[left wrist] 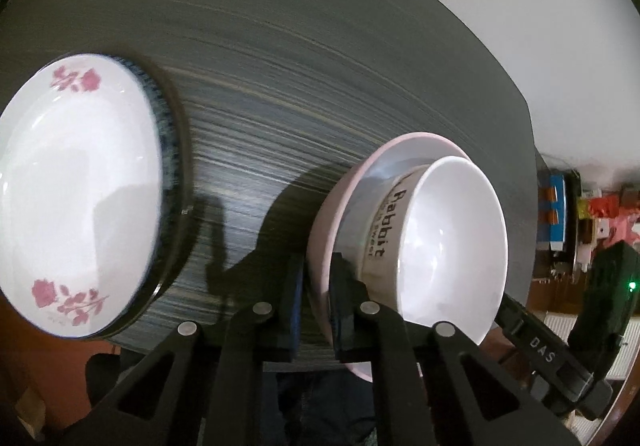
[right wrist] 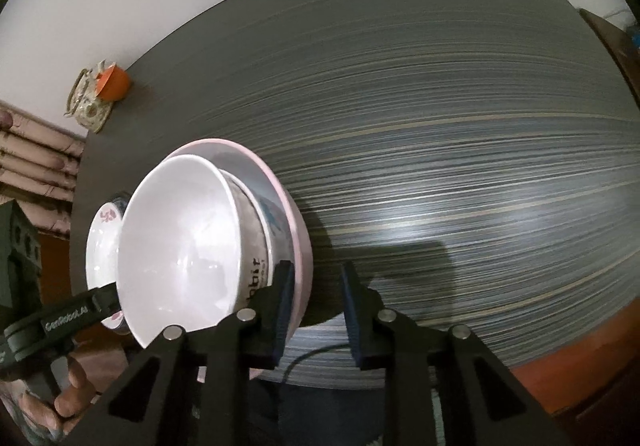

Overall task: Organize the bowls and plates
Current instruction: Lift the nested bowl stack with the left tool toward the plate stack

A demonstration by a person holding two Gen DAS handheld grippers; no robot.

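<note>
A white bowl (left wrist: 448,246) lettered "Rabbit" sits in a pink plate (left wrist: 320,230) near the table's front edge, and the plate's near rim reaches past that edge. My left gripper (left wrist: 318,306) is shut on the plate's near rim, one finger inside and one outside. In the right wrist view the same bowl (right wrist: 180,246) and pink plate (right wrist: 298,242) sit at the lower left. My right gripper (right wrist: 316,306) straddles the rim. Its left finger (right wrist: 282,298) is against the inside, while its right finger (right wrist: 352,298) stands off the rim, so it is open.
A white plate with pink flowers (left wrist: 76,186) lies on a dark blue-rimmed plate (left wrist: 170,166) at the left, seen again as the flower plate (right wrist: 105,222) behind the bowl. An orange cup (right wrist: 114,84) stands at the dark striped table's (right wrist: 440,166) far corner. A hand (right wrist: 68,398) holds the left tool.
</note>
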